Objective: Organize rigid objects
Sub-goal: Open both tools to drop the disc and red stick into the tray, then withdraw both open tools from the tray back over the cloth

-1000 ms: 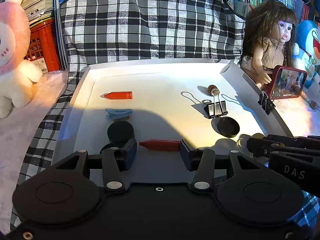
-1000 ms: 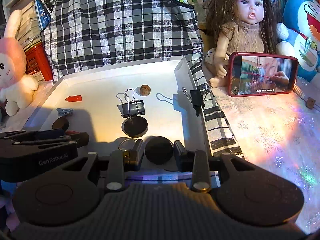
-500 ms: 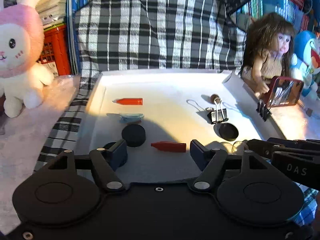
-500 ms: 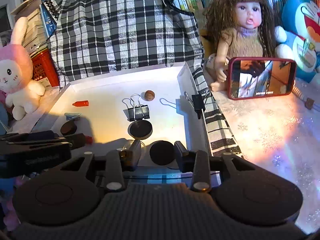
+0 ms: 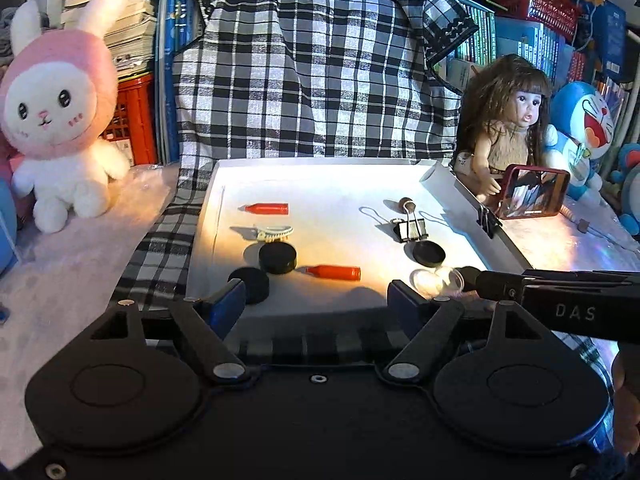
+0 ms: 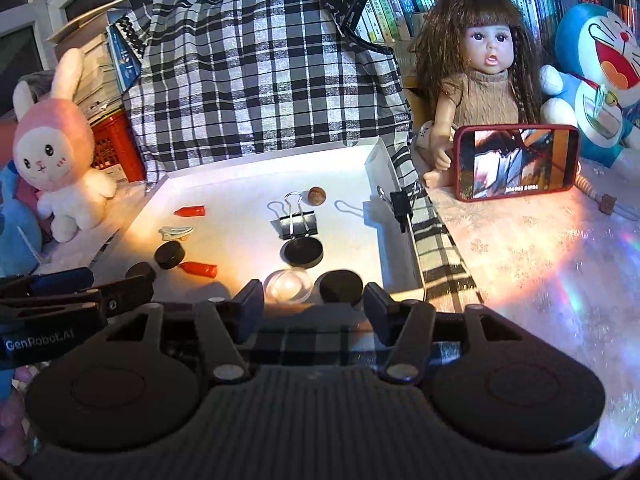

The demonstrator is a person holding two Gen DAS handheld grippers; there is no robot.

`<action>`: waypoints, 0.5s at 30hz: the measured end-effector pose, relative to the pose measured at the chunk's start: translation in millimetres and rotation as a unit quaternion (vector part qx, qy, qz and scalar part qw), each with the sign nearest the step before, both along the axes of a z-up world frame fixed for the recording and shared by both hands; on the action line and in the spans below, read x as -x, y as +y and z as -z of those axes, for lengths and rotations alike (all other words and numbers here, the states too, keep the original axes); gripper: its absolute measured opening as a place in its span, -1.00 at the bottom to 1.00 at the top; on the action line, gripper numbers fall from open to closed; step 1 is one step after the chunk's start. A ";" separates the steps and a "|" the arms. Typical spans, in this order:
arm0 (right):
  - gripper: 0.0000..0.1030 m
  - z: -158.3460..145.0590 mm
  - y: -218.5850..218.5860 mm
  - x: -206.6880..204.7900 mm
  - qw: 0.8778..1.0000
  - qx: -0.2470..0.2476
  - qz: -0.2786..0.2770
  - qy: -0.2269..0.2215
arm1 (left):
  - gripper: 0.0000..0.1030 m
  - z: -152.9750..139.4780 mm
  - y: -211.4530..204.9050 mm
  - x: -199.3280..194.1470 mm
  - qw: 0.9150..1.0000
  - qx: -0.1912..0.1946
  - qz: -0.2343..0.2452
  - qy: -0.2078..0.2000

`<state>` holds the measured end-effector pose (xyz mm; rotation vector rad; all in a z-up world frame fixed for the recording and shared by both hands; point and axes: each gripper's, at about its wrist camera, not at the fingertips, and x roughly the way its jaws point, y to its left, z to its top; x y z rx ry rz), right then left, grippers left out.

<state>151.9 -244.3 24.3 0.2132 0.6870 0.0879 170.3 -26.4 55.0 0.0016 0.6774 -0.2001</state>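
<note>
A white tray (image 5: 320,168) (image 6: 224,178) holds two red caps (image 5: 334,272) (image 5: 266,208), three black lids (image 5: 277,257) (image 5: 251,283) (image 5: 429,253), a pale hair clip (image 5: 264,233), a binder clip (image 5: 410,229), a brown nut (image 5: 405,203) and a clear lid (image 5: 437,279). My left gripper (image 5: 316,306) hangs over the tray's near edge, jaws opening, nothing between them. My right gripper (image 6: 314,306) hovers at the near right edge, jaws also opening; a black lid (image 6: 341,287) and the clear lid (image 6: 289,285) lie just beyond its fingertips, untouched.
A checked cloth (image 5: 304,80) lies under and behind the tray. A pink rabbit plush (image 5: 60,120) stands left. A doll (image 6: 488,80), a red phone (image 6: 518,162) and a blue plush (image 6: 600,64) stand right. A second binder clip (image 6: 401,206) grips the tray's right wall.
Both grippers opened and drew back from the tray. The near red cap, earlier between the left fingers, now lies free; the black lid earlier between the right fingers also lies free.
</note>
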 end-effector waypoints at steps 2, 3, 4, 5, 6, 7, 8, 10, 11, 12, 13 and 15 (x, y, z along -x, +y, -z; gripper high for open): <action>0.42 -1.4 -0.9 8.9 1.000 -0.009 -0.007 -0.004 | 0.53 0.5 5.2 12.1 1.000 0.006 -0.005 -0.007; 0.43 -2.0 -1.2 14.3 1.000 -0.012 -0.011 -0.008 | 0.55 0.8 7.7 18.1 1.000 0.011 -0.005 -0.011; 0.46 -2.4 -1.2 19.7 1.000 -0.013 -0.016 -0.011 | 0.55 1.7 10.2 24.1 1.000 0.015 -0.005 -0.013; 0.47 -2.5 -1.0 23.9 1.000 -0.012 -0.020 -0.013 | 0.55 3.0 12.7 30.0 1.000 0.017 -0.006 -0.014; 0.47 -2.4 -0.4 29.1 1.000 -0.011 -0.024 -0.015 | 0.55 4.2 15.0 35.3 1.000 0.019 -0.008 -0.014; 0.48 -2.4 0.4 33.1 0.999 -0.010 -0.027 -0.016 | 0.55 5.3 16.9 40.2 1.000 0.019 -0.009 -0.014; 0.50 -2.1 1.3 38.0 0.999 -0.009 -0.031 -0.019 | 0.55 6.5 19.1 45.2 1.000 0.019 -0.011 -0.014; 0.51 -1.6 3.5 47.1 0.999 -0.007 -0.038 -0.024 | 0.55 8.5 23.2 54.2 1.000 0.020 -0.014 -0.018; 0.52 -1.7 4.7 51.0 0.999 -0.005 -0.041 -0.026 | 0.55 9.4 24.9 58.9 1.000 0.018 -0.014 -0.020; 0.52 -1.6 6.5 54.9 0.999 -0.003 -0.045 -0.029 | 0.55 10.3 26.3 63.6 1.000 0.016 -0.014 -0.023; 0.54 -1.6 8.5 58.4 0.998 0.001 -0.048 -0.032 | 0.55 11.0 27.2 67.9 0.999 0.014 -0.014 -0.025; 0.57 -2.2 13.5 66.7 0.998 0.010 -0.057 -0.041 | 0.55 12.5 28.6 75.8 0.999 0.008 -0.013 -0.030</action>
